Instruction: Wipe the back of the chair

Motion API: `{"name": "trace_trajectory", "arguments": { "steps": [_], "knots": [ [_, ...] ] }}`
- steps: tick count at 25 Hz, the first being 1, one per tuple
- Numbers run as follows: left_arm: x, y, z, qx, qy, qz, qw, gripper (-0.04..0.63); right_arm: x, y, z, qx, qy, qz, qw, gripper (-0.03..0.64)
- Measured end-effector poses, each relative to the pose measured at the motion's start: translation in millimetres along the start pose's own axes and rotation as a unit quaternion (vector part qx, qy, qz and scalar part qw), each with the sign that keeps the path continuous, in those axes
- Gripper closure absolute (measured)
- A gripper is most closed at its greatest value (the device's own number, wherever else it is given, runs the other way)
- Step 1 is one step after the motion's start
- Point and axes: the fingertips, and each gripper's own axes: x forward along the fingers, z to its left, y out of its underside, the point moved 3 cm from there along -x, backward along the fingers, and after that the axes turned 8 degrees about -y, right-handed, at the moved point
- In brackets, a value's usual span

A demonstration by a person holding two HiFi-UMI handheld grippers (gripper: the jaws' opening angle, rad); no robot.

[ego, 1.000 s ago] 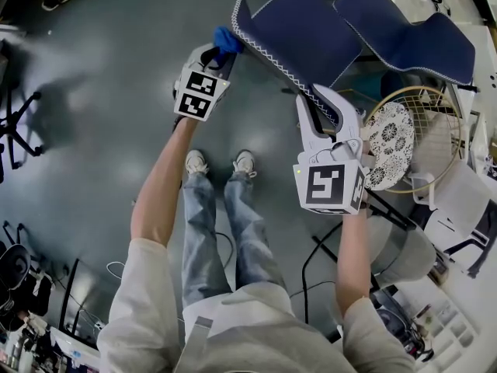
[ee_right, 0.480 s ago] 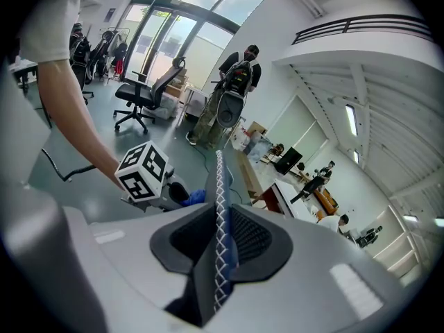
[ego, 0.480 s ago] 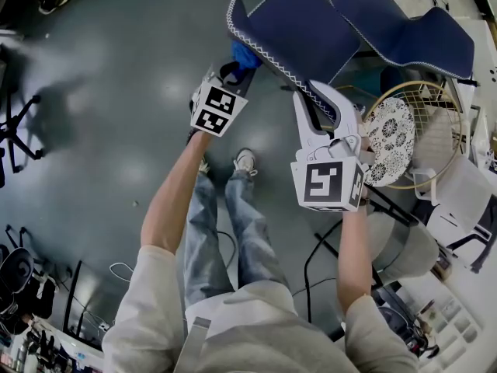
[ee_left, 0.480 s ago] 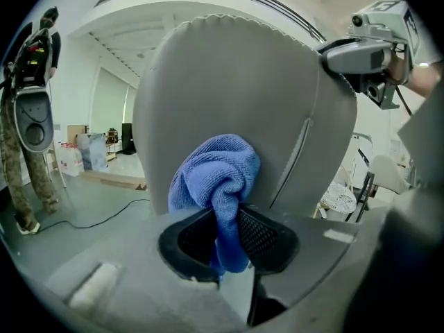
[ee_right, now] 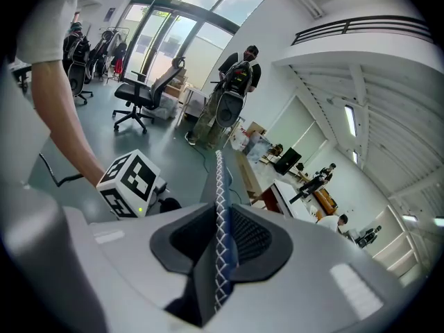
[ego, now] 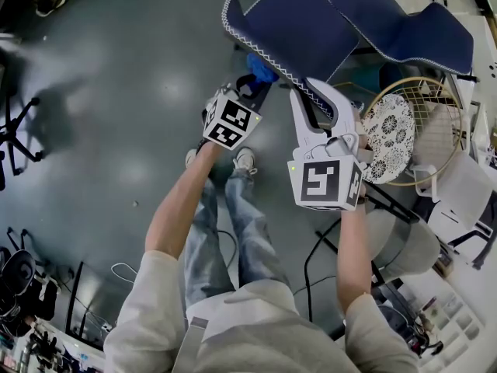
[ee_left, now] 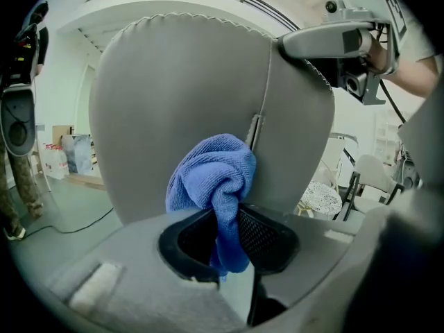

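Observation:
The chair back (ego: 291,29) is dark blue with white zigzag stitching along its edge; its grey rear face (ee_left: 187,109) fills the left gripper view. My left gripper (ego: 252,80) is shut on a bunched blue cloth (ee_left: 211,182), which presses against the rear face near the middle seam (ee_left: 258,127). The cloth (ego: 262,68) shows just under the stitched edge in the head view. My right gripper (ego: 318,99) is shut on the chair back's stitched edge (ee_right: 220,207), which runs upright between its pads.
A round gold wire table (ego: 423,134) with a patterned plate (ego: 388,138) stands right of the chair. Black office chairs (ee_right: 139,96) and a standing person (ee_right: 232,92) are farther off. Cables (ego: 311,263) lie on the grey floor (ego: 116,92) near my feet.
My left gripper has slid the blue cloth to the right along the chair back, toward the right gripper. The right gripper has kept its grip on the edge without moving.

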Motion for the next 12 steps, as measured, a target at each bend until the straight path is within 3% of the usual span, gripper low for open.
{"name": "trace_trajectory", "arguments": {
  "steps": [12],
  "knots": [
    [-13,6,1,-0.023,-0.004,-0.006,0.9997,0.520,-1,1,0,0.001,-0.001,0.000,1.000,0.543]
  ]
}}
